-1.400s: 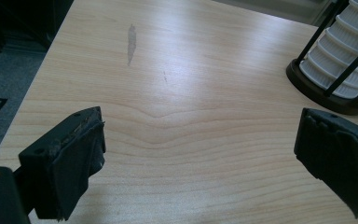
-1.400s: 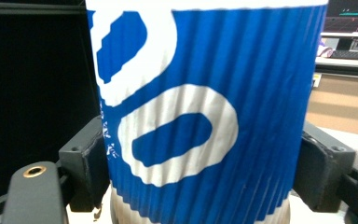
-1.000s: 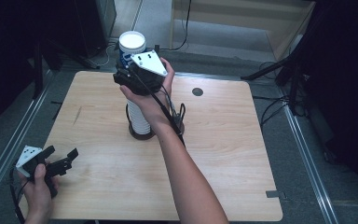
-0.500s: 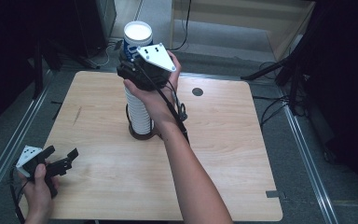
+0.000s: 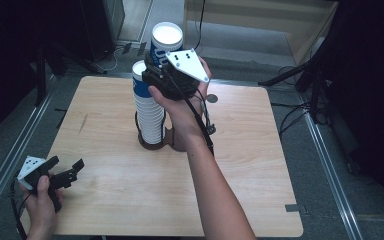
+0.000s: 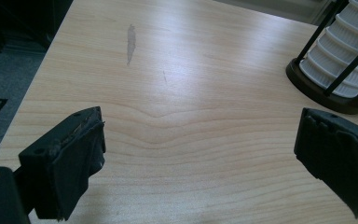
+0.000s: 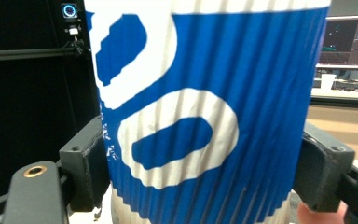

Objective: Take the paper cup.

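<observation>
1. The blue-and-white paper cup [image 5: 166, 42] was held clear above the stack of cups [image 5: 148, 112], up and slightly toward the far side; a second before, it had sat much closer to the top of the stack, so it had been lifted off.
2. In the right gripper view the cup [image 7: 205, 107] was seen clamped by its ribbed wall between the two jaws, which pressed on either side; the right gripper [image 5: 161, 75] was thus closed on the cup.
3. The stack was left standing in its black wire holder [image 5: 156, 142] near the middle of the tabletop [image 5: 260, 165], and its top cup now stood exposed.
4. The separation step was judged done; a place to set the single cup down was what remained.
5. The left gripper [image 5: 66, 171] rested low at the near left corner of the tabletop, as a second earlier, its jaws spread wide with nothing between them.
</observation>
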`<state>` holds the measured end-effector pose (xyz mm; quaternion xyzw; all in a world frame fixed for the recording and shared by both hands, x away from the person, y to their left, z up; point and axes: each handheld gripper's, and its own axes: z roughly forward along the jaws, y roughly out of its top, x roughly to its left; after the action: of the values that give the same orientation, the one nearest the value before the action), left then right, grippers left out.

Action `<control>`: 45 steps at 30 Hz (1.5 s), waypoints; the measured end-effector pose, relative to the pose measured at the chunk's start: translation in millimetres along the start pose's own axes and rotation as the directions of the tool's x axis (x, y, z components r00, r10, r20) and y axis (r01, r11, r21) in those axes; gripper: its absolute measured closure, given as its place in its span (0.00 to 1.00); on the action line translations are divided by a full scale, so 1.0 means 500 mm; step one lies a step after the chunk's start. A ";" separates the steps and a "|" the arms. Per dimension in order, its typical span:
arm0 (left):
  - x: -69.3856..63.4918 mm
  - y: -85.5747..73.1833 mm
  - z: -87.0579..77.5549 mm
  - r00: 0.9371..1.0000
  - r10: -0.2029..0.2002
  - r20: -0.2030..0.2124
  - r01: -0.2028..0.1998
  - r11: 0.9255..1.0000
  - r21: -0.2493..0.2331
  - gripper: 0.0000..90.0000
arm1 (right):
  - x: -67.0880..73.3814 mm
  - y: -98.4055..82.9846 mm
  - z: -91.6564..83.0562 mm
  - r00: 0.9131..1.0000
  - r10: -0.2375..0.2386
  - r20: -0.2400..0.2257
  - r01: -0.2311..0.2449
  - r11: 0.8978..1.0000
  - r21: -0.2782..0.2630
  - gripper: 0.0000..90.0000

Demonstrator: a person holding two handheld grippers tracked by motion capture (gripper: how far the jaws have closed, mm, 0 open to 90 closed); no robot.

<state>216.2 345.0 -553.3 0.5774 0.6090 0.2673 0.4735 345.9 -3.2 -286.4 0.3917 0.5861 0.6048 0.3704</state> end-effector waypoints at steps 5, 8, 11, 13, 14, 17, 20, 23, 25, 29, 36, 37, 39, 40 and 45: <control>0.000 0.000 0.000 1.000 0.001 -0.001 -0.001 1.000 0.000 0.03 | -0.021 -0.005 -0.019 1.000 -0.009 0.023 0.009 1.000 0.013 0.21; 0.000 0.000 0.000 1.000 0.002 -0.002 -0.002 1.000 0.001 0.03 | -0.037 -0.010 -0.030 0.999 -0.011 0.040 0.010 1.000 0.014 0.21; -0.001 0.000 0.000 1.000 0.003 -0.002 -0.003 1.000 0.001 0.03 | -0.052 -0.015 -0.042 0.998 -0.006 0.055 0.005 1.000 0.016 0.21; -0.001 0.000 0.000 1.000 0.003 -0.001 -0.003 1.000 0.002 0.03 | -0.063 -0.019 -0.049 0.998 -0.005 0.062 0.004 1.000 0.021 0.21; -0.001 0.000 0.000 1.000 0.003 -0.002 -0.003 1.000 0.000 0.03 | -0.067 -0.021 -0.053 0.998 -0.007 0.065 0.006 1.000 0.020 0.21; -0.001 0.000 0.000 1.000 0.004 -0.003 -0.004 1.000 0.000 0.03 | -0.081 -0.030 -0.063 0.997 -0.015 0.074 0.013 1.000 0.024 0.21; -0.001 0.000 0.000 1.000 0.004 -0.002 -0.004 1.000 0.002 0.03 | -0.092 -0.041 -0.073 0.996 -0.011 0.087 0.008 0.999 0.034 0.21; -0.001 0.000 0.000 1.000 0.004 -0.002 -0.004 1.000 0.001 0.03 | -0.102 -0.055 -0.085 0.996 -0.007 0.094 0.004 0.999 0.039 0.21; -0.001 0.000 0.000 1.000 0.003 -0.002 -0.003 1.000 0.001 0.03 | -0.107 -0.064 -0.091 0.995 -0.014 0.098 0.010 0.999 0.044 0.21; -0.001 0.000 0.000 1.000 0.004 0.000 -0.004 1.000 0.001 0.03 | -0.123 -0.085 -0.105 0.994 -0.011 0.109 0.006 0.999 0.053 0.21; -0.002 0.000 0.000 1.000 0.007 -0.003 -0.007 1.000 0.001 0.03 | -0.144 -0.109 -0.128 0.994 -0.006 0.113 -0.001 0.998 0.061 0.21; -0.002 0.000 0.000 1.000 0.009 -0.003 -0.009 1.000 0.001 0.03 | -0.147 -0.112 -0.131 0.993 -0.010 0.116 0.003 0.998 0.059 0.21; -0.003 0.000 0.000 1.000 0.009 -0.003 -0.009 1.000 0.000 0.03 | -0.150 -0.119 -0.139 0.993 -0.010 0.116 0.003 0.998 0.062 0.21; -0.003 0.000 0.000 1.000 0.009 -0.002 -0.009 1.000 0.000 0.03 | -0.152 -0.123 -0.143 0.993 -0.012 0.117 0.005 0.998 0.062 0.21; -0.003 0.000 0.000 1.000 0.008 -0.008 -0.008 1.000 0.003 0.03 | -0.162 -0.145 -0.162 0.992 -0.013 0.125 0.005 0.997 0.072 0.21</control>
<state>216.1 343.7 -553.0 0.5793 0.6090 0.2708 0.4692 305.2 -107.7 -362.7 0.4393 0.5846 0.5560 0.3951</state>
